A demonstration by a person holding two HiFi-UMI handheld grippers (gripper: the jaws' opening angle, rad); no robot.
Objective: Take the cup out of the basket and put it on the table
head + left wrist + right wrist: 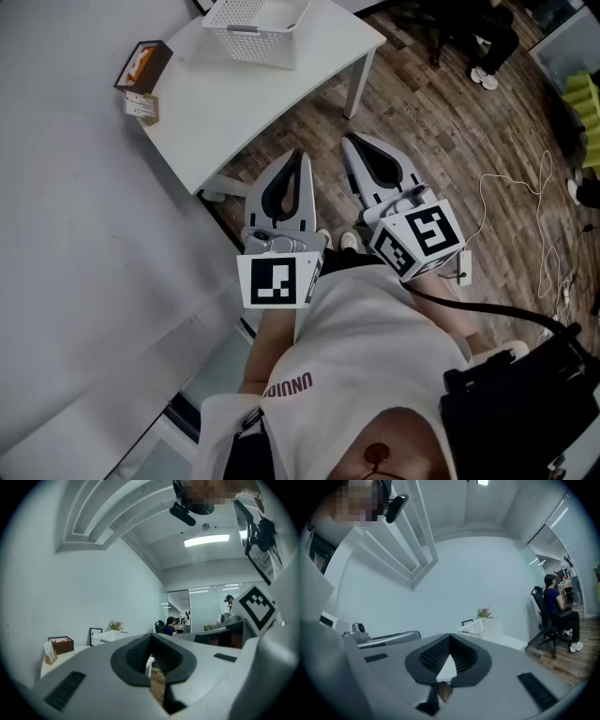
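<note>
Person standing in a white T-shirt [375,347], one gripper in each hand, both held level at waist height and side by side.

Left gripper [298,157]: fingers pressed together at the tips, nothing between them. Only the teardrop gap behind the tips shows floor through it. Its own camera confirms this, jaws meeting at a point [151,637].

Right gripper [350,141]: just beside the left one, at its 3 o'clock. Fingers likewise closed tip to tip and empty [450,637].

Both point toward the white table [234,103], which stands at about 11 o'clock from the tips, apart from them, with a strip of wood floor [441,141] between.

On the table, nearest corner at 10 o'clock: a small card stand [141,108], then a brown open box [142,64] just behind it.

Far end, near 12 o'clock: white plastic basket [262,47], upright. Cup: cannot be made out in any view, so whether it sits in the basket is not visible from here.

Behind the basket, against the wall: a dark picture frame [95,634] and a small bunch of flowers [116,625].

Out at 3 o'clock: loose white cables [544,216] on the floor. Beyond them, a person seated in a black office chair [555,604].
</note>
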